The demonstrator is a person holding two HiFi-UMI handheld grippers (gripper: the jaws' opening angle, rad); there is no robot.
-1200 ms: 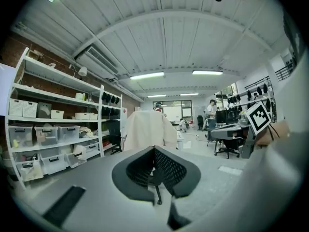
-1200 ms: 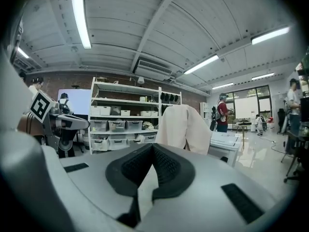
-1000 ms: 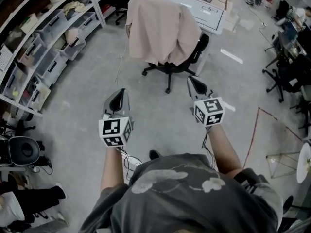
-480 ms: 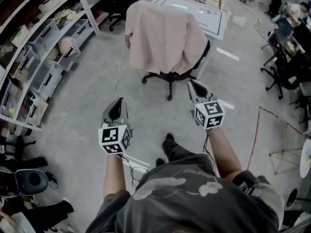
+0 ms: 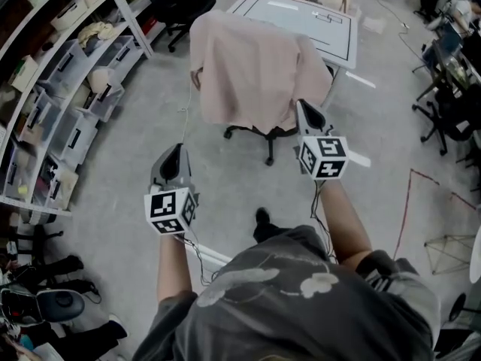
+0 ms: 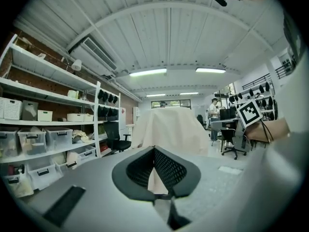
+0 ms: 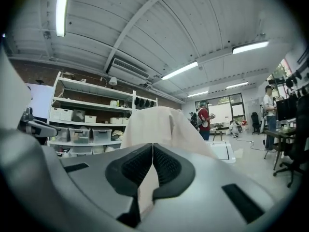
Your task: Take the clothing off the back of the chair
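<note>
A pale pink garment [image 5: 252, 70] hangs over the back of a black office chair [image 5: 268, 134] and covers the backrest down to the seat. My left gripper [image 5: 174, 153] is shut and empty, held short of the chair on its left side. My right gripper [image 5: 304, 108] is also shut and empty; in the head view its tip overlaps the garment's right lower edge, and I cannot tell whether it touches. The garment [image 6: 174, 129] fills the middle of the left gripper view beyond the closed left gripper [image 6: 154, 149]. It also stands close ahead as the garment [image 7: 154, 124] behind the closed right gripper [image 7: 152, 147].
Metal shelving [image 5: 60, 89] with plastic bins runs along the left. A white table [image 5: 301, 13] stands just behind the chair, with another black chair [image 5: 184, 6] beside it. More office chairs [image 5: 443, 104] crowd the right. A person in red [image 7: 203, 122] stands farther back.
Both grippers have travelled forward toward the chair, which now looms closer. The right gripper has risen to the garment's right edge. The person has taken a step forward.
</note>
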